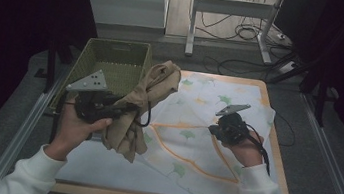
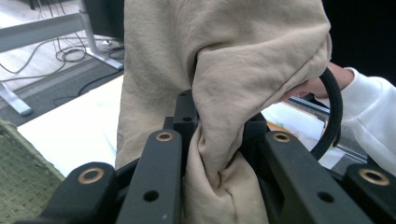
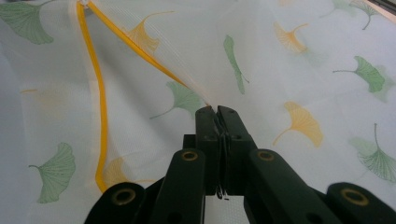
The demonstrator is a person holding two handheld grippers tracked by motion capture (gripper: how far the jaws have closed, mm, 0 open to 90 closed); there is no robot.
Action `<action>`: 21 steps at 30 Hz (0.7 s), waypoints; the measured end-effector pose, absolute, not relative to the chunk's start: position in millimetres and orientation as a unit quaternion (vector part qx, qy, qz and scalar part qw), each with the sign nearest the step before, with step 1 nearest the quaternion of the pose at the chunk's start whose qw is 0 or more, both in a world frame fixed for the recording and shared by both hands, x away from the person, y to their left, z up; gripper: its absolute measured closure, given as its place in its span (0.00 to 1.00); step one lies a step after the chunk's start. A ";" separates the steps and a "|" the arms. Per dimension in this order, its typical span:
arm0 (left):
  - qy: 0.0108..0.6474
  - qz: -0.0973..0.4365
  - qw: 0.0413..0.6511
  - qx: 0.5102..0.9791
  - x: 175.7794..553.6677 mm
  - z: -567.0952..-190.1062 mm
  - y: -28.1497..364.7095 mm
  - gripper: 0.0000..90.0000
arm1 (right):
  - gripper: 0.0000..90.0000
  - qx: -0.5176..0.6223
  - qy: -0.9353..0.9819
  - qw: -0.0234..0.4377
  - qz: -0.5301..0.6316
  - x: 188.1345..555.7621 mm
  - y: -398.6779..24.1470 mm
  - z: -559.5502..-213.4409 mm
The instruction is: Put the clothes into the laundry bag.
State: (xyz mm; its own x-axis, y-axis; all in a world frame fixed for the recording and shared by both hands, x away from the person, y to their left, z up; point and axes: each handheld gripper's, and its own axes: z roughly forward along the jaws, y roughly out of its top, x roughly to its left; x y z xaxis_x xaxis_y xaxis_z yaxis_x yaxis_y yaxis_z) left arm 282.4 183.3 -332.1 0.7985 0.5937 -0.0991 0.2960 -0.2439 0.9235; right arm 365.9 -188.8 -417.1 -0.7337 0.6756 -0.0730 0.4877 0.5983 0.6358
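My left gripper has matt black plastic jaws biting soft, creased beige cloth. Left of it I see a rough woven basket; my right gripper pinches sheer mesh fabric.

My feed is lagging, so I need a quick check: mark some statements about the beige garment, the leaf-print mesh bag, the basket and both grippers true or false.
1. The left gripper is shut on the beige garment. True.
2. The right gripper is open over the mesh bag. False: it is shut on the bag's yellow-trimmed edge.
3. The garment lies inside the basket. False: it hangs from the left gripper beside it.
4. The bag carries green and yellow leaf prints. True.
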 end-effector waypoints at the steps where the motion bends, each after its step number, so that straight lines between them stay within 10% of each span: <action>1: 0.286 0.133 0.542 0.778 282.0 -334.0 182.4 0.84 | 0.96 0.330 0.881 0.155 0.303 365.8 -188.6 -417.2; 21: 0.290 0.122 0.513 0.798 283.5 -353.0 171.3 0.84 | 0.96 0.330 0.881 0.154 0.302 365.8 -188.2 -417.8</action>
State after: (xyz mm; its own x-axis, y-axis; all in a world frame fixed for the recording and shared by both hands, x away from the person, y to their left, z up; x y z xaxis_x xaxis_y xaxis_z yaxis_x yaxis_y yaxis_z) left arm 283.5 171.3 -353.0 0.8021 0.5884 -0.1024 0.3374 -0.3049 0.8906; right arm 365.8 -188.2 -417.8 -0.7343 0.6750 -0.0726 0.4888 0.5998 0.6335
